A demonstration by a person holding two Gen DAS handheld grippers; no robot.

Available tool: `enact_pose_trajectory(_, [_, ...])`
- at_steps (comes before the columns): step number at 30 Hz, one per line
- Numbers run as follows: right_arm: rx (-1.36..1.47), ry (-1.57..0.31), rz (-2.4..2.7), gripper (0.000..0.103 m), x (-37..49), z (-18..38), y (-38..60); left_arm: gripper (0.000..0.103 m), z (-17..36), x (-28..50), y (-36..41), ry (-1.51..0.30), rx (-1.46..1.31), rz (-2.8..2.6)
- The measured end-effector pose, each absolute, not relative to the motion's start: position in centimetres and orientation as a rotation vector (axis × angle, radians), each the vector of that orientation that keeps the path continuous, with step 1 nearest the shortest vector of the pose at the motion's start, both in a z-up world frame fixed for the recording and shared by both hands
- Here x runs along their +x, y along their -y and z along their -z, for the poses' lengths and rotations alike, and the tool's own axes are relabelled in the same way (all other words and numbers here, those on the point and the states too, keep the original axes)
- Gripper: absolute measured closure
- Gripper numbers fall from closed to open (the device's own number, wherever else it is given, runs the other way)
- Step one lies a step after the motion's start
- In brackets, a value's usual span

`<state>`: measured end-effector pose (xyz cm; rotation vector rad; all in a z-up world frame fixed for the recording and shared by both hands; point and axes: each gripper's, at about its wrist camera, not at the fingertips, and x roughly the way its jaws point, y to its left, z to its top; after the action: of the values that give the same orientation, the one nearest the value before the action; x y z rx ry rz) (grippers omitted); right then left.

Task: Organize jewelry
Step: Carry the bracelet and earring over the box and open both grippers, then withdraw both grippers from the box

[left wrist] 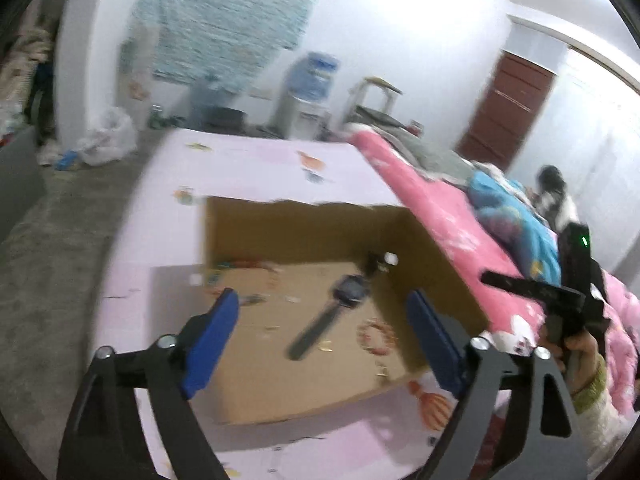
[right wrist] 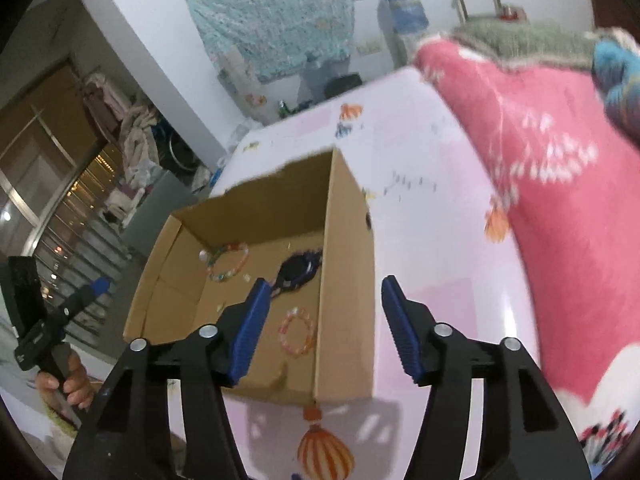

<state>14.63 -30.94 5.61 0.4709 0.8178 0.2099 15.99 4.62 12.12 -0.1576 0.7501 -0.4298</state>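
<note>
A cardboard box (right wrist: pixel 348 280) sits open on a bed covered by a pale pink sheet (right wrist: pixel 432 208) printed with orange balloons. Inside, on the box floor, lie the pieces of jewelry: a dark watch (left wrist: pixel 344 294) with its strap stretched toward the near side, a pink bead bracelet (right wrist: pixel 297 333) just beside it toward the near right corner, and a pastel bead bracelet (right wrist: pixel 228 261) farther back on the left. In the left wrist view a small dark item with a white bead (left wrist: pixel 382 261) lies by the far right wall; blur hides what it is. Tiny bright bits are scattered over the cardboard.

The left tongs (left wrist: pixel 322 334) hover above the near part of the box, blue pads spread wide, nothing between them but the view down onto the watch and bracelet. The right tongs (right wrist: pixel 322 322) hang over the box's near right corner, also spread and empty, one pad above the inside and the other outside the right wall.

In the right wrist view a hand (right wrist: pixel 70 384) grips the handle of the left tool at the lower left; in the left wrist view the other hand (left wrist: pixel 580 354), in a knit cuff, holds the right tool at the right edge.

A pink blanket (right wrist: pixel 540 184) with white marks is heaped along the right of the sheet, a blue one (left wrist: pixel 508 216) on top. Beyond the bed stand a water dispenser (left wrist: pixel 308 88) and a teal wall cloth (left wrist: pixel 224 16).
</note>
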Motion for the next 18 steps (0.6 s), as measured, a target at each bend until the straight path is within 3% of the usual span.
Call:
enact_pose_trajectory(11, [0.466,-0.95,-0.297,0.04,15.2,-3.0,27.3,0.011,-4.4,18.1,-7.4,-1.017,-0.4,0.401])
enact_pose_trajectory(18, [0.488,-0.972,-0.26,0.041,15.5,-3.8,27.2,0.01,-5.0,16.9,-5.6,-0.995,-0.354,0.353])
